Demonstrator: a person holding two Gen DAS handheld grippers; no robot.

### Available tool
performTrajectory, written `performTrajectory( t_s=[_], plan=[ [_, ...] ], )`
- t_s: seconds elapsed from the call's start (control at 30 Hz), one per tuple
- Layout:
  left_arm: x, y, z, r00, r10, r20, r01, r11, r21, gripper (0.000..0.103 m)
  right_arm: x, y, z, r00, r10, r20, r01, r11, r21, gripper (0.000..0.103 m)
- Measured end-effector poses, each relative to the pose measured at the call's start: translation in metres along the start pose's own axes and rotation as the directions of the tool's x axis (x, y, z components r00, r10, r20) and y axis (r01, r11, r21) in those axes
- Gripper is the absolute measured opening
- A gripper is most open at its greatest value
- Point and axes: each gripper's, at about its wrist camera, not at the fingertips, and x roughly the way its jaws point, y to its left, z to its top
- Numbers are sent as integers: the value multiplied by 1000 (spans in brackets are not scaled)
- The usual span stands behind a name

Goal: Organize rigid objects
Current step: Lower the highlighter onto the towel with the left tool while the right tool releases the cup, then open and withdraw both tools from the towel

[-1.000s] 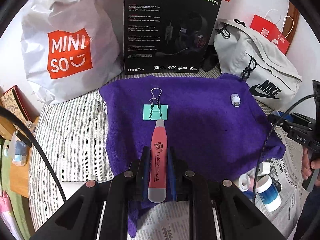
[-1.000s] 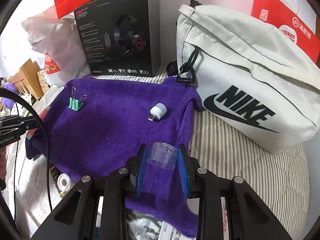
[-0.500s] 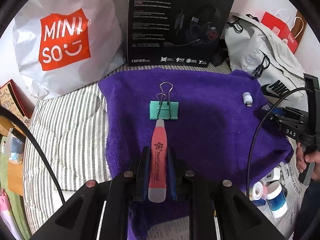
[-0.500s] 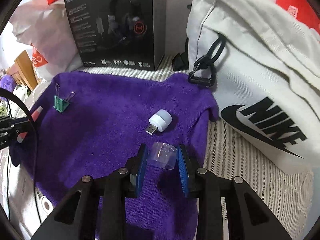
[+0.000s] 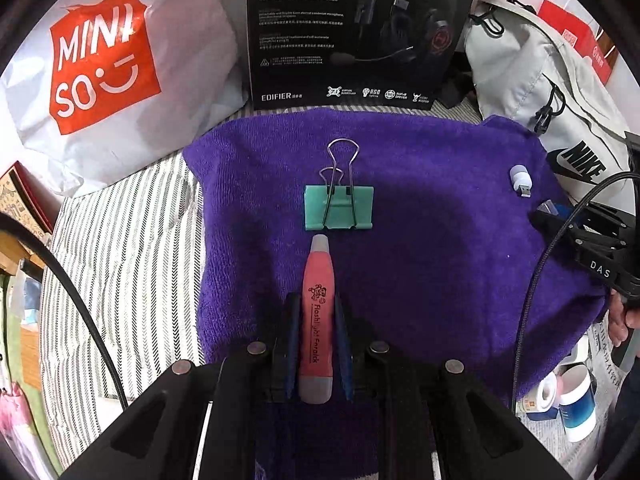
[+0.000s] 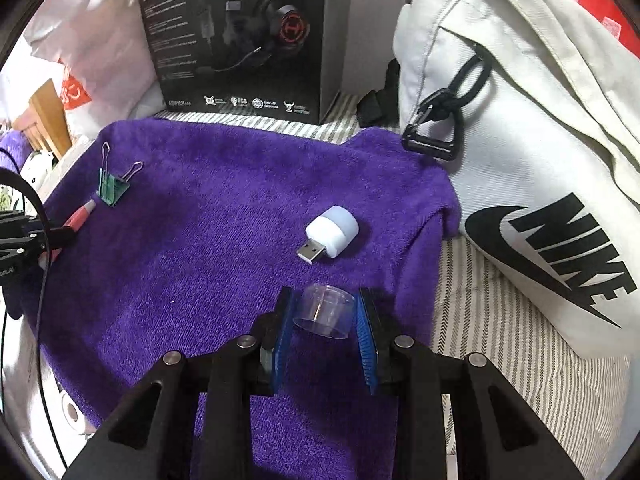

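- While both tools tip steeply toward the purple towel (image 5: 440,240), each carries one item, apparently so that two things can be set down in one pass.
- Left tongs (image 5: 318,344) are clamped on a red pen light (image 5: 318,312), held along its length with the grey tip forward; that grip looks chosen to lay it flat, in line below the green clip (image 5: 339,208).
- Right tongs (image 6: 324,320) pinch a clear cap (image 6: 325,312) across its round wall, open mouth facing back toward the camera, just short of the white USB lamp (image 6: 331,232), which lies on its side near the towel's right edge.
- Clip, lamp and both held items sit on or over the towel, which seems to serve as the sorting area on the striped bed (image 5: 120,260).
- Compared with a second ago, both views have closed in and dropped: the clip and the lamp loom larger, and the headset box (image 6: 236,36) and white bag (image 6: 520,140) have slid up the frame.
- Pen tip now sits just short of the clip; the cap is nearer the lamp.
- Neither grip has changed.
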Motion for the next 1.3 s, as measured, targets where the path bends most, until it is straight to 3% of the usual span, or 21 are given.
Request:
performTrajectory(
  t_s=[0.3, 0.4, 0.5, 0.6, 0.87, 1.1, 1.3],
  plan=[
    [0, -5, -2, 1000, 14, -4, -14, 1000, 16, 18, 1, 2, 0, 1000, 15, -4, -15, 1000, -7, 32],
    [-2, -5, -5, 1000, -1, -16, 2, 1000, 10, 25, -2, 1, -1, 998, 53, -16, -53, 999, -5, 43],
    [-4, -5, -8, 1000, -25, -17, 25, 1000, 1, 31, -7, 2, -2, 999, 42, -14, -43, 999, -12, 51],
    [-6, -6, -11, 999, -25, -24, 25, 1000, -5, 32, -14, 4, -4, 999, 35, -16, -35, 999, -15, 52],
    [-38, -11, -24, 1000, 8, 19, -8, 1000, -9, 35, -53, -2, -17, 1000, 9, 14, -9, 1000, 12, 54],
    [-74, -27, -56, 998, -32, 62, 33, 999, -21, 42, -97, -9, -46, 998, 1, 57, -5, 997, 73, 61],
    [-61, -43, -80, 995, -94, 24, 96, 992, -81, 42, -127, -10, -79, 996, -13, 91, 2, 993, 120, 63]
  ],
)
